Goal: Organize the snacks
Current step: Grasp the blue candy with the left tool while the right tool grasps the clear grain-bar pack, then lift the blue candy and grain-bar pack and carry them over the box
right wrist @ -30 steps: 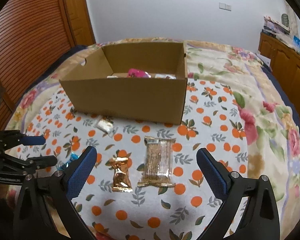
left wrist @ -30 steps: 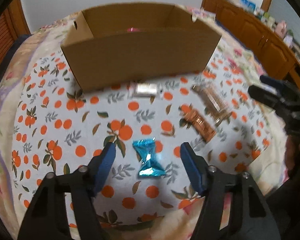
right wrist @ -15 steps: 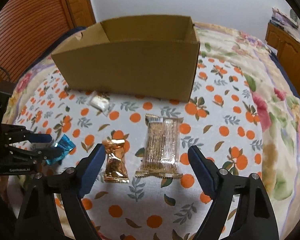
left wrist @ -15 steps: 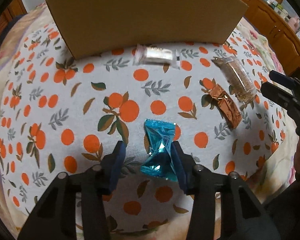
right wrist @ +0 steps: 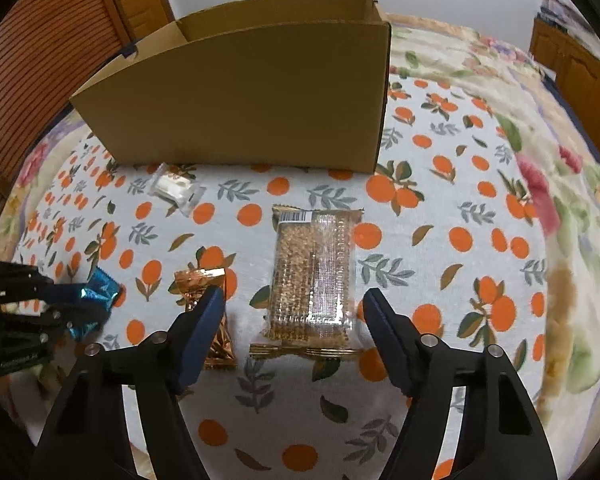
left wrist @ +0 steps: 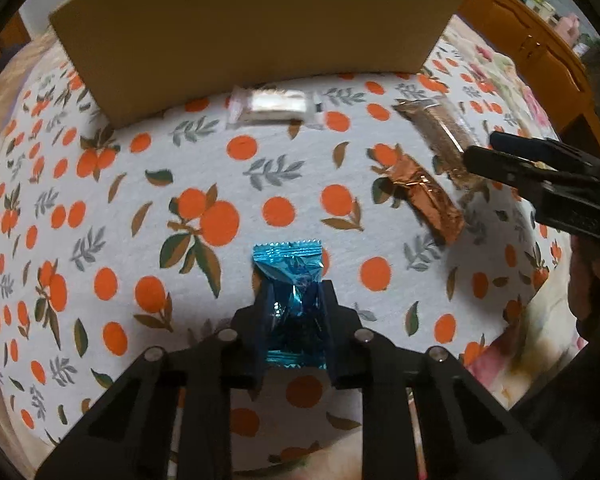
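Now, from the left wrist, the left gripper (left wrist: 296,316), wide a second ago, closes onto the blue packet (left wrist: 292,284) on the cloth (left wrist: 100,200). Opposite, the right gripper (right wrist: 294,308) narrows around the cereal bar (right wrist: 312,268), untouched; the box (right wrist: 240,96) waits.

Your left wrist view looks steeply down, close over the orange-print cloth (left wrist: 140,208), with the cardboard box (left wrist: 260,32) across its top. Your right wrist view sits a little farther back — tilted less sharply. Both share the box (right wrist: 240,100) and cloth (right wrist: 440,200) — each catches the other gripper at its edge.
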Action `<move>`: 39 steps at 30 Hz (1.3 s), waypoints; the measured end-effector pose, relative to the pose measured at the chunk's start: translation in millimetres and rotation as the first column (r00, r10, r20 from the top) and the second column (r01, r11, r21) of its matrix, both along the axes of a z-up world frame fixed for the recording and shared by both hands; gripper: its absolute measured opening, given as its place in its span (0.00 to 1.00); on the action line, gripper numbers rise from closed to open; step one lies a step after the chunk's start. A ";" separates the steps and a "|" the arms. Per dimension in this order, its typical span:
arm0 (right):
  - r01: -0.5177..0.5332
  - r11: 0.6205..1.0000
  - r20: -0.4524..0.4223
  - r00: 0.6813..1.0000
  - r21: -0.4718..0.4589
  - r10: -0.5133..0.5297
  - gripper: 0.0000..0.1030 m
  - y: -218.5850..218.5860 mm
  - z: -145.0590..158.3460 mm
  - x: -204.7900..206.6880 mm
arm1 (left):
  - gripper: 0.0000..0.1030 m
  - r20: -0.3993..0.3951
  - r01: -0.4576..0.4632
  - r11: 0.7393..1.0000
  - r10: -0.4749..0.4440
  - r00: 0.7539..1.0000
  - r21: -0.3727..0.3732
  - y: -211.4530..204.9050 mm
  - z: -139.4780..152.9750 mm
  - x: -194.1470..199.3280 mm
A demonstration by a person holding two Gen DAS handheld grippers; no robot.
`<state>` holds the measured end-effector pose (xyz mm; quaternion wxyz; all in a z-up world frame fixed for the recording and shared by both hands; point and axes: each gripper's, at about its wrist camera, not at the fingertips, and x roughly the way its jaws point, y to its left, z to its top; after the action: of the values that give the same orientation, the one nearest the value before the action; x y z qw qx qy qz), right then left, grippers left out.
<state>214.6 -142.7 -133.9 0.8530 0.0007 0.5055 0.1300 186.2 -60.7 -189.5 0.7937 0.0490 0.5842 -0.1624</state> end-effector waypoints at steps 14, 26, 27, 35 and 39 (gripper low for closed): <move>0.002 0.999 -0.025 1.000 -0.045 -0.004 0.50 -1.4 -18.7 15.3 | 0.19 0.088 -0.037 0.997 0.043 0.995 -0.068 3.4 29.6 6.5; 0.007 0.997 -0.022 1.000 -0.076 -0.009 0.43 1.1 -21.3 18.9 | 0.19 0.133 -0.040 0.997 0.048 0.990 -0.061 4.4 41.6 0.6; 0.008 0.997 -0.023 1.000 -0.077 -0.010 0.42 0.9 -20.8 18.8 | 0.19 0.135 -0.039 0.997 0.047 0.990 -0.060 3.2 41.5 0.3; 0.015 0.998 -0.029 0.999 -0.063 -0.017 0.42 -1.5 -17.0 16.9 | 0.19 0.171 -0.040 0.997 0.052 0.984 -0.068 4.4 53.1 -2.0; 0.016 0.998 -0.018 1.000 -0.055 -0.017 0.42 -1.4 -10.5 12.4 | 0.19 0.199 -0.041 0.996 0.055 0.978 -0.075 5.5 62.0 -3.5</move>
<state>227.0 -144.2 -144.4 0.8490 -0.0173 0.5167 0.1093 182.7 -55.2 -127.5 0.8536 0.0230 0.4960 -0.1577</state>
